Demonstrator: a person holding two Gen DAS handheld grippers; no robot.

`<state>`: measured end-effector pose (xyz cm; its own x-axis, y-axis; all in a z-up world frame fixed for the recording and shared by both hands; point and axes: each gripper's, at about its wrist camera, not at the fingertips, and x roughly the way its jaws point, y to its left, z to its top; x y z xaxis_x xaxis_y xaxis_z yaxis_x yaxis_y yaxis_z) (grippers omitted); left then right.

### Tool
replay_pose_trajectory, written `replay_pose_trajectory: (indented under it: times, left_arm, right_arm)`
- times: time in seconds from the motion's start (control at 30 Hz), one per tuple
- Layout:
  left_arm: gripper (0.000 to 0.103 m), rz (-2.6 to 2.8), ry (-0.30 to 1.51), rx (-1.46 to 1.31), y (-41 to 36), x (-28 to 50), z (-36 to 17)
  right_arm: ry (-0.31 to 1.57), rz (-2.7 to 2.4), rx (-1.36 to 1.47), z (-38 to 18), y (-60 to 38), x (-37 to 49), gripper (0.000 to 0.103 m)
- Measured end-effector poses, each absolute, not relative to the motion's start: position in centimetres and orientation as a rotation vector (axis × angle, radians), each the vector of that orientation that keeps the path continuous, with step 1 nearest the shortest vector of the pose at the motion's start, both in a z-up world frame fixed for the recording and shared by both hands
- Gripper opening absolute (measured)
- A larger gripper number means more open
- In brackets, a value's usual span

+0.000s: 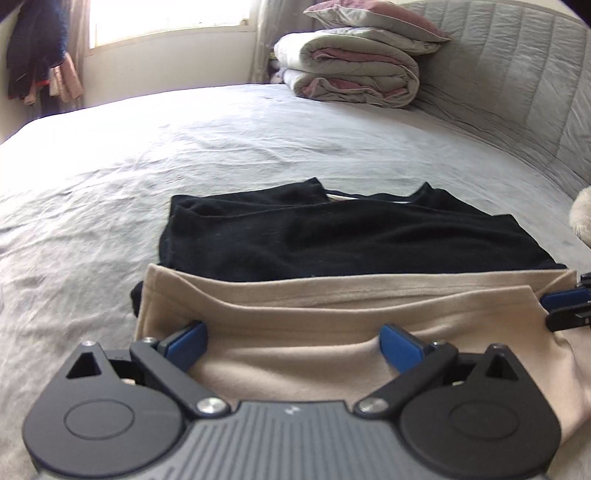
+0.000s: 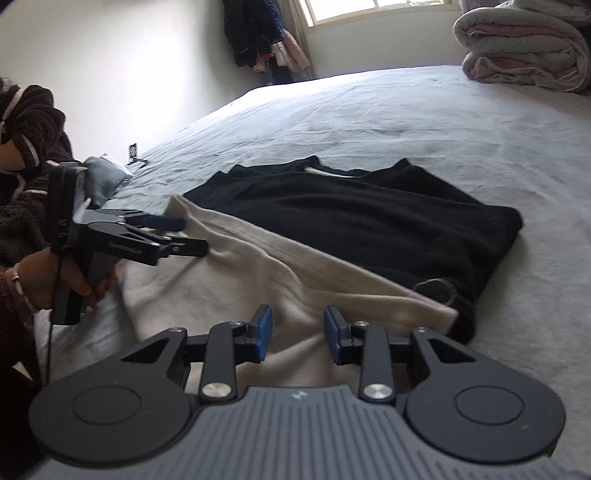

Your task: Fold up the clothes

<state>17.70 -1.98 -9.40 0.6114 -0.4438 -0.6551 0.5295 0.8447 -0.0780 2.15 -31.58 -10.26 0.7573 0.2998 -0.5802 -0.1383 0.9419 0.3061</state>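
Observation:
A beige garment (image 1: 332, 314) lies on the bed with its far edge over the near edge of a folded black garment (image 1: 332, 236). My left gripper (image 1: 293, 343) stands wide open low over the beige cloth, with nothing pinched between its pads. At the right edge of this view my right gripper (image 1: 561, 308) reaches in at the beige garment's side. In the right wrist view the right gripper (image 2: 298, 332) is open, with a raised fold of the beige garment (image 2: 258, 280) between its pads, which do not press on it. The left gripper (image 2: 190, 236) is at the cloth's far corner beside the black garment (image 2: 369, 221).
A rolled duvet (image 1: 351, 70) and a pillow (image 1: 376, 18) sit at the quilted headboard (image 1: 517, 92). Clothes (image 2: 258, 33) hang by the window. A person's hand (image 2: 44, 280) holds the left gripper. A small pale cloth bundle (image 2: 103, 173) lies at the bed's edge.

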Motion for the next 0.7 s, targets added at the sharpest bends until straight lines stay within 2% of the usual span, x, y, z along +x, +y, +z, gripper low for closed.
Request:
replay_pose_trajectory:
  times: [0.07,0.33,0.4,0.43,0.5,0.6,0.63,0.67,0.7]
  left_arm:
    - [0.099,-0.541,0.72,0.117,-1.3,17.8,-9.5]
    - [0.099,-0.485,0.707,0.138,-1.1,17.3,-9.7]
    - [0.099,-0.471,0.703,0.145,-1.1,17.1,-9.7]
    - [0.099,-0.463,0.702,0.143,-1.0,17.0,-9.7]
    - [0.099,-0.447,0.701,0.131,-1.0,16.9,-9.7]
    - [0.099,-0.426,0.694,0.134,-1.2,16.4,-9.6]
    - [0.099,-0.421,0.691,0.133,-1.3,16.2,-9.5]
    - [0.099,-0.416,0.689,0.131,-1.4,16.0,-9.3]
    - [0.098,-0.418,0.685,0.126,-1.4,15.8,-9.1]
  right_arm:
    - [0.672,0.23,0.315,-10.5,-33.2,1.9,0.029]
    - [0.673,0.182,0.334,-10.2,-34.3,1.4,0.028]
    - [0.681,0.16,0.315,-10.4,-34.5,1.4,0.018]
    - [0.684,0.148,0.319,-10.5,-34.8,1.4,0.008]
    - [0.69,0.128,0.334,-10.9,-35.3,1.2,0.001]
    - [0.691,0.109,0.34,-10.5,-35.4,0.8,0.001]
    - [0.691,0.103,0.342,-10.4,-35.5,0.7,0.006]
    - [0.681,0.112,0.337,-10.1,-35.2,0.5,0.016]
    - [0.664,0.124,0.327,-9.7,-34.8,0.3,0.018]
